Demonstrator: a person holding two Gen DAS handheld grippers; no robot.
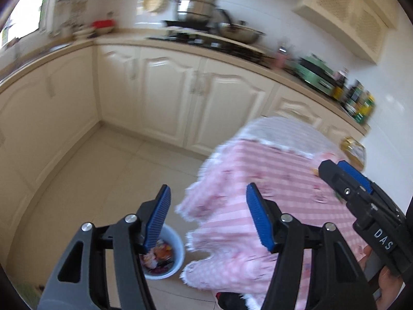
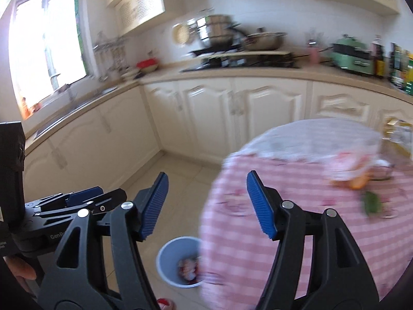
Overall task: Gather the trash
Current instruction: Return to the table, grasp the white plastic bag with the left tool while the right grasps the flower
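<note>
Left wrist view shows the left gripper point(image 1: 207, 217) with its blue pads spread apart and nothing between them, hanging over the edge of a round table under a pink checked tablecloth point(image 1: 271, 180). Down on the tiled floor, just beside the table's skirt, stands the light blue trash bin point(image 1: 178, 255), already holding crumpled scraps. The right gripper point(image 2: 206, 206) is likewise spread and empty in its own view. The trash not yet collected lies on the far right of the tablecloth: orange peel point(image 2: 357, 182), a green leaf point(image 2: 371, 201) and a crumpled pink-and-white wrapper point(image 2: 351, 164), well apart from both grippers.

Both views are smeared by motion, so a fast approach could misjudge the reach and shove the scraps further across the cloth or off the far edge. The loose cloth may bunch or drag if a pad catches it, and the thin leaf could slip out of a pinch. The bin sits partly under the cloth's overhang, so a release from table height might land on the floor or the skirt. The 2 grippers are near each other and could collide.

Readable writing: "DAS" on the right gripper's body in the left wrist view, and "GenR", cut off, on the left gripper's body in the right wrist view. Bottle labels on the counter point(image 2: 258, 73) are too blurred to read.
</note>
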